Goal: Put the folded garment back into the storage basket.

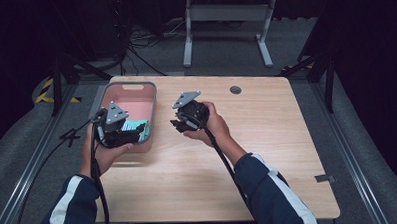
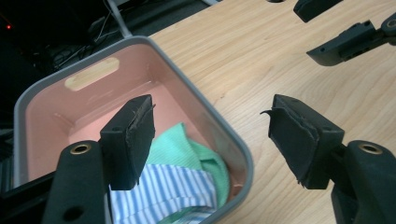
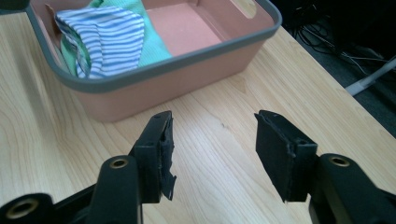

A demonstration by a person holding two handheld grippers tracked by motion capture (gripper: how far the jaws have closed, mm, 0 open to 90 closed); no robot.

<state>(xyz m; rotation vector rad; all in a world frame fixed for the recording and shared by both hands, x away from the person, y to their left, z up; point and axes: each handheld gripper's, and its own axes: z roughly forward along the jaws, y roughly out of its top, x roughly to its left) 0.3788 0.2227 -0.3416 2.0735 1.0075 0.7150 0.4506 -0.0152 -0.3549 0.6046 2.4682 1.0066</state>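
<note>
A pink bin with a grey rim [image 1: 155,101] [image 2: 205,109] [image 3: 196,58] sits at the table's left. Inside it lie a green cloth [image 2: 184,149] [image 3: 152,49] and a blue-and-white striped cloth [image 2: 163,186] [image 3: 109,39], bunched at the near end. My left gripper [image 1: 137,131] [image 2: 210,135] hangs open over the bin's near right corner, nothing between its fingers. My right gripper [image 1: 176,124] [image 3: 215,149] is open above the bare wood just right of the bin, pointing toward it. Its jaws appear at the top right of the left gripper view.
The wooden table [image 1: 267,139] has a round cable hole [image 1: 236,89] near its far edge. Beyond the table stand a white desk frame [image 1: 228,21] and loose cables on the grey floor. Metal rails run along both sides.
</note>
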